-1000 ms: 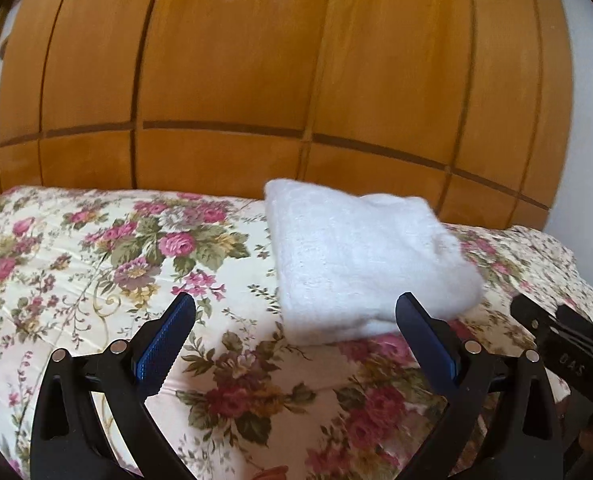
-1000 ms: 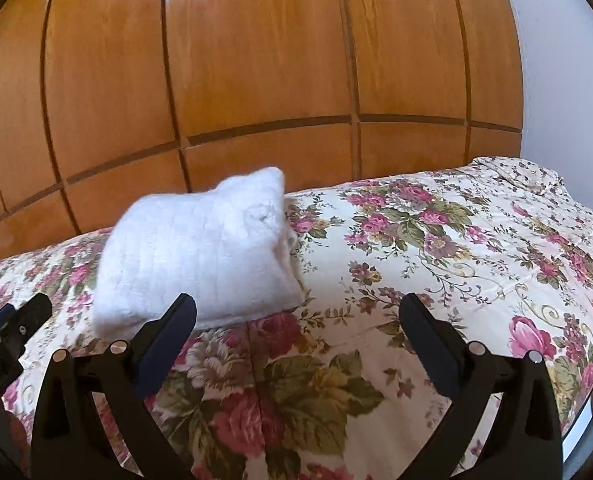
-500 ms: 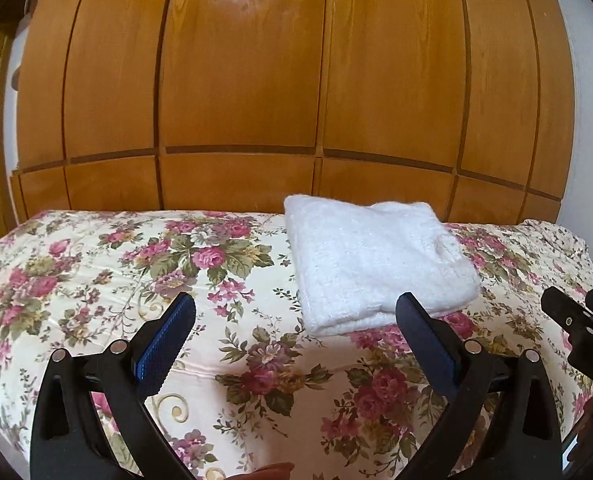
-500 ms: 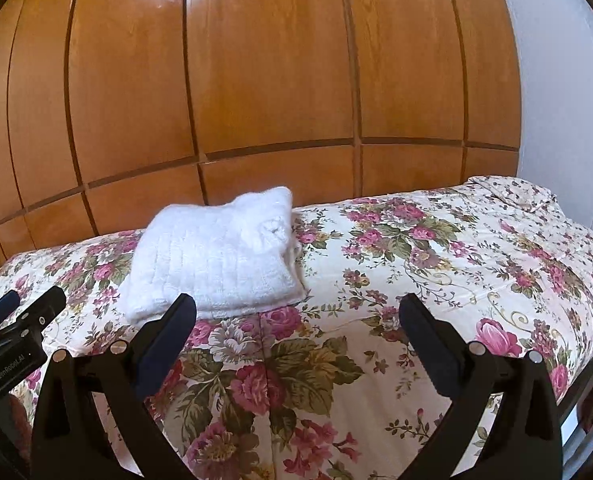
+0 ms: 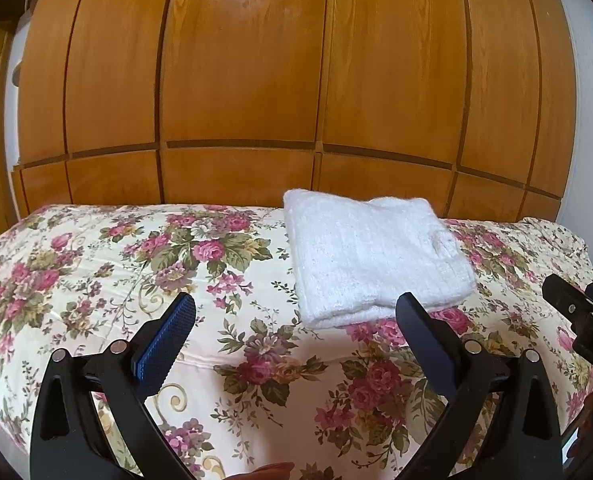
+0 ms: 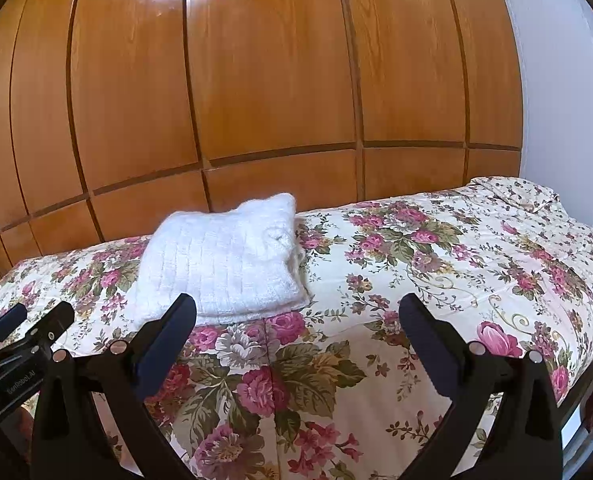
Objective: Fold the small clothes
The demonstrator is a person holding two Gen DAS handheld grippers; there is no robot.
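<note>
The white garment lies folded on the bed, ahead and right of the left gripper, ahead-left of the right gripper. Both gape wide, holding nothing. Folding looks finished; retreat without snagging its edge.

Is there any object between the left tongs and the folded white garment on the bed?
Nothing visible does. Between the left tongs and the white garment there is only bare floral bedspread. The tongs are open and hold nothing.
</note>
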